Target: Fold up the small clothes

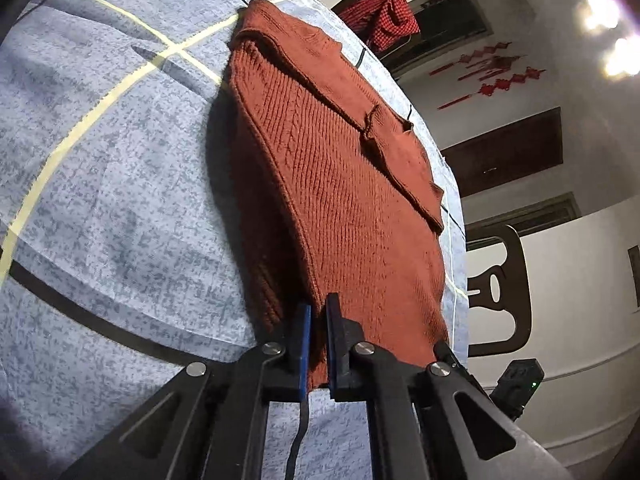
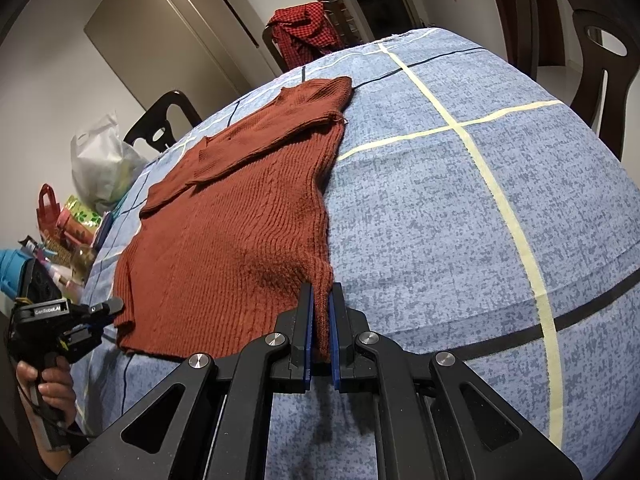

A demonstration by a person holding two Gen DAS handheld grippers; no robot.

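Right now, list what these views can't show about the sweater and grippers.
- Sweater hem: left wrist view, the left gripper covers the pinched bit.
- Hem corner: right wrist view, hidden inside the right gripper.
- Sweater underside and layer count: hidden in both views.
- Right gripper: left wrist view, sweater covers all but its camera.

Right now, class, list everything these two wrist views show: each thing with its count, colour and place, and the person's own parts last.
Sweater: one, rust-red knit, flat on the table, sleeves folded in.
Tablecloth: one, blue with cream and black stripes, covering the table.
Checked cloth: one, red and black, draped over a far chair.
Chairs: at least three, dark brown, around the table.
Plastic bag: one, whitish, beyond the table's left edge.
Left gripper: black, blue pads, clamped on the sweater's hem.
Right gripper: same, clamped on the hem's right corner.
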